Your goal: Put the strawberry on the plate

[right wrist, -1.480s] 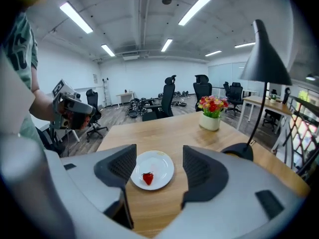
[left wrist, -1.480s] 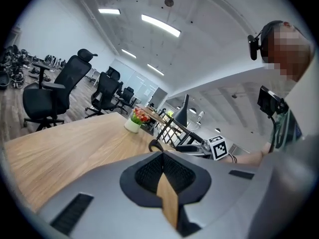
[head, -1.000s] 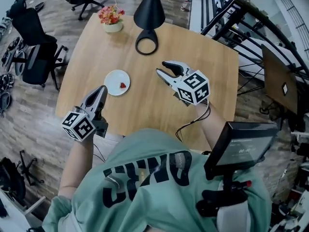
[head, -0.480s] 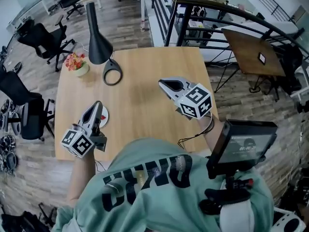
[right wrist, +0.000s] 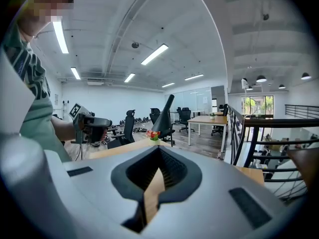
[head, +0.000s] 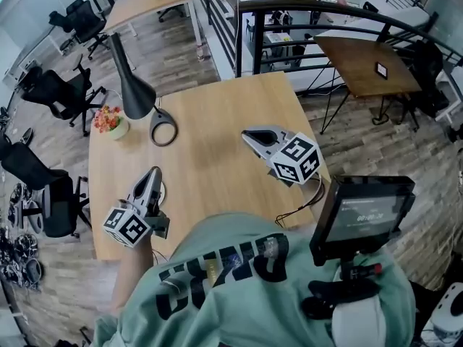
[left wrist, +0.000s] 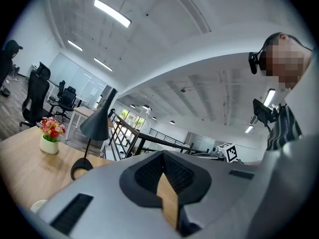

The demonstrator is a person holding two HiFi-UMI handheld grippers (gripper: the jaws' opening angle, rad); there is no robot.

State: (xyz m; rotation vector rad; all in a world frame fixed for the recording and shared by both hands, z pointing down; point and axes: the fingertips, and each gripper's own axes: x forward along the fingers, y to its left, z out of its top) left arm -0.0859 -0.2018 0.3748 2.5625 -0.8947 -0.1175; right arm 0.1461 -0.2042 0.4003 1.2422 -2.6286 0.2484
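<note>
The white plate (head: pixel 162 191) shows only as a sliver on the wooden table (head: pixel 210 157), behind my left gripper (head: pixel 154 170). A pale edge at the lower left of the left gripper view may be the same plate (left wrist: pixel 36 205). The strawberry is hidden. My left gripper is shut and empty, held level above the table's near left part; its jaws (left wrist: pixel 162 156) meet at the tips. My right gripper (head: pixel 246 133) hangs over the table's right half, shut with nothing in it, and its pads (right wrist: pixel 158 151) touch.
A black desk lamp (head: pixel 134 92) with a ring base (head: pixel 163 132) and a small flower pot (head: pixel 110 121) stand at the table's far left. Office chairs (head: pixel 54 92) line the left side. A black railing (head: pixel 304 20) runs behind the table. A screen (head: pixel 365 212) sits at my chest.
The right jaws, open a second ago, have closed on nothing. Both grippers have pulled back from the plate and risen. The plate with the strawberry, plainly visible before, is now behind the left gripper.
</note>
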